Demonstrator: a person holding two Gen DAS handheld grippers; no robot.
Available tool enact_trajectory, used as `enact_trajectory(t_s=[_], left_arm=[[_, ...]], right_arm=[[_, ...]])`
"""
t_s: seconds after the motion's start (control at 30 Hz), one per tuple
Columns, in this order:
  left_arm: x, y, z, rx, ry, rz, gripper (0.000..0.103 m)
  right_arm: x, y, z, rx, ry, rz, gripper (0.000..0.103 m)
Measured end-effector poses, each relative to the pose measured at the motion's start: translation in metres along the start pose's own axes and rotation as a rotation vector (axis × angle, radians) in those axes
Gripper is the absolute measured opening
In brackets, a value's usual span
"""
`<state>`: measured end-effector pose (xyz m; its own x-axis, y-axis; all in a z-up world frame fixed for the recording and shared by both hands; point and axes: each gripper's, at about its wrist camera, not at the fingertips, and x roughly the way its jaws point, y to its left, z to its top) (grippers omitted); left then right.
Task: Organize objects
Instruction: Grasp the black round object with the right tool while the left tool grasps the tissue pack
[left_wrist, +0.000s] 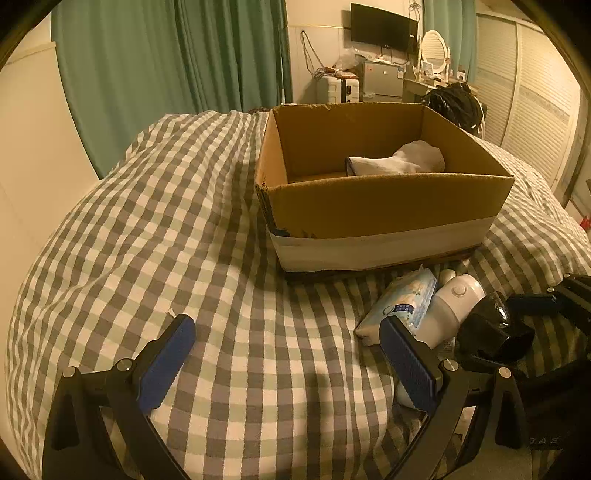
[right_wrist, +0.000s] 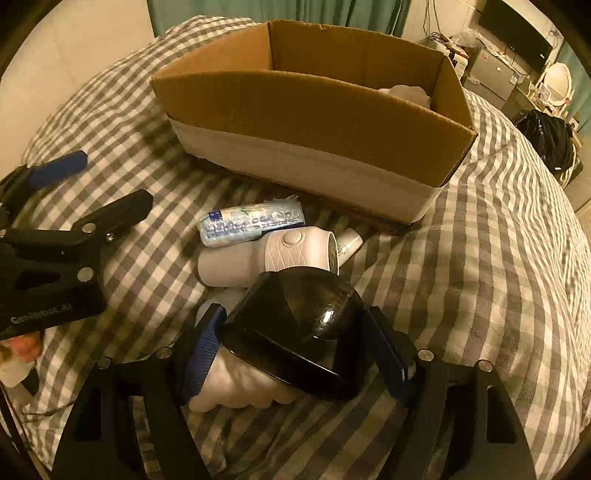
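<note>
Covering everything below both tongs is a checked quilt (left_wrist: 229, 258). Ahead of them stands an open cardboard box (right_wrist: 306, 110) with a white sock (left_wrist: 402, 158) inside. The right tongs (right_wrist: 303, 354) straddle a black hair dryer (right_wrist: 295, 332), blades beside it; grip unclear. The left tongs (left_wrist: 288, 354) gape wide, empty, a tissue pack (left_wrist: 402, 302) and white bottle (left_wrist: 450, 306) to their right.

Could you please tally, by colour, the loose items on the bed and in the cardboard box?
White: 3, sock in the cardboard box, bottle, small tube.
Blue-and-white: 1, tissue pack.
Black: 1, glossy object between the right gripper jaws.
Total: 5.
</note>
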<state>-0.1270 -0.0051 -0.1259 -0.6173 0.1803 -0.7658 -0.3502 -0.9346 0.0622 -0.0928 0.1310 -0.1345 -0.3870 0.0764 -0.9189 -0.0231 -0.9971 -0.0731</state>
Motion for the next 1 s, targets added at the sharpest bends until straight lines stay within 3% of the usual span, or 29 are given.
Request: enact_trajectory(t_s=[0.1,0.2,0.37,0.43,0.83,1.0], left_arm=[[0.002,-0.001,0.000,0.007,0.005,0.004,0.102],[0.004,-0.004,0.000,0.017,0.009,0.004,0.102],[0.007,-0.015,0.000,0.057,0.013,0.001,0.102],[0.009,-0.021,0.001,0.078,0.017,-0.016,0.102],[0.049,-0.053,0.011,0.161,0.119,-0.110,0.102],[0.059,-0.058,0.018,0.176,0.090,-0.141,0.097]], right_arm=[[-0.003,-0.001,-0.001,0.004,-0.013,-0.007,0.068],[-0.014,-0.001,-0.003,0.008,-0.052,-0.011,0.054],[-0.029,-0.005,-0.004,0.020,-0.102,-0.015,0.044],[-0.038,-0.009,-0.004,0.026,-0.133,-0.014,0.033],[-0.057,-0.034,0.004,0.102,-0.205,0.023,0.028],[-0.056,-0.038,0.004,0.117,-0.207,0.035,0.028]])
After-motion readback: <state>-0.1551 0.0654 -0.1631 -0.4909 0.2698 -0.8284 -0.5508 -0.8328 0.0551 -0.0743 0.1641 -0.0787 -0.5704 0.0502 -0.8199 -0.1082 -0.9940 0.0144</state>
